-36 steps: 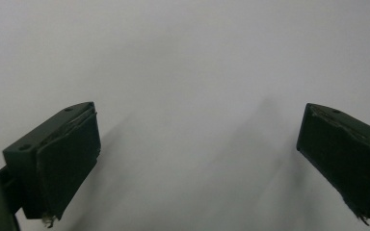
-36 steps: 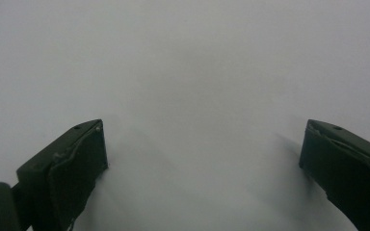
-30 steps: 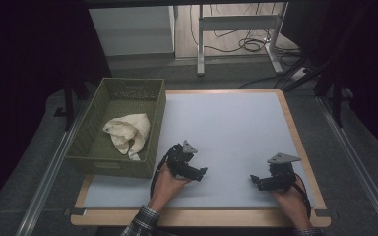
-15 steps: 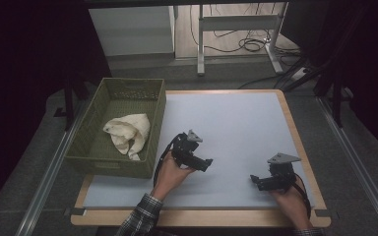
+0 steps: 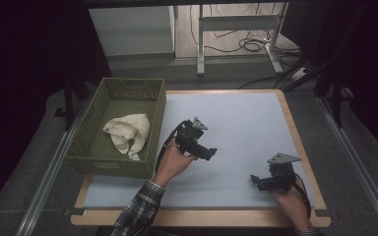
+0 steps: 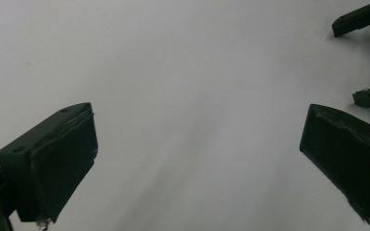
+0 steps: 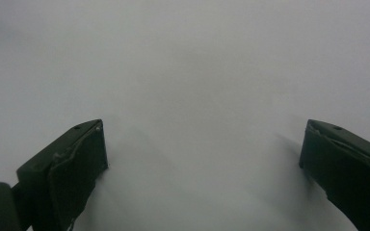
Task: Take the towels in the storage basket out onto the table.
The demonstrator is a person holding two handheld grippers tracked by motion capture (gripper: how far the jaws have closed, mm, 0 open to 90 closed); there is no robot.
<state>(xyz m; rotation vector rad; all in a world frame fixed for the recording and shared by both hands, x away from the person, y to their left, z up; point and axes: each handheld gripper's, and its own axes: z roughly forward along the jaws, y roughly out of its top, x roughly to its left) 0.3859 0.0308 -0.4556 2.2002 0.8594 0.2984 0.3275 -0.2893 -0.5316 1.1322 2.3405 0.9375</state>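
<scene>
A cream cloth lies crumpled inside a green mesh basket at the table's left side. A hand holds my left gripper just right of the basket, above the pale mat, jaws pointing right. In the left gripper view it stands open with bare mat between its jaws, and the other gripper's fingertips show at top right. My right gripper rests low near the front right corner, pointing left. In the right gripper view it is open over bare mat.
The mat has a wooden border. Dark floor surrounds the table, with a metal rail on the right. Behind the table stand a white cabinet, a desk frame and cables.
The left gripper has moved away from the front edge toward the middle of the mat, with the forearm reaching farther in. The right gripper has stayed put.
</scene>
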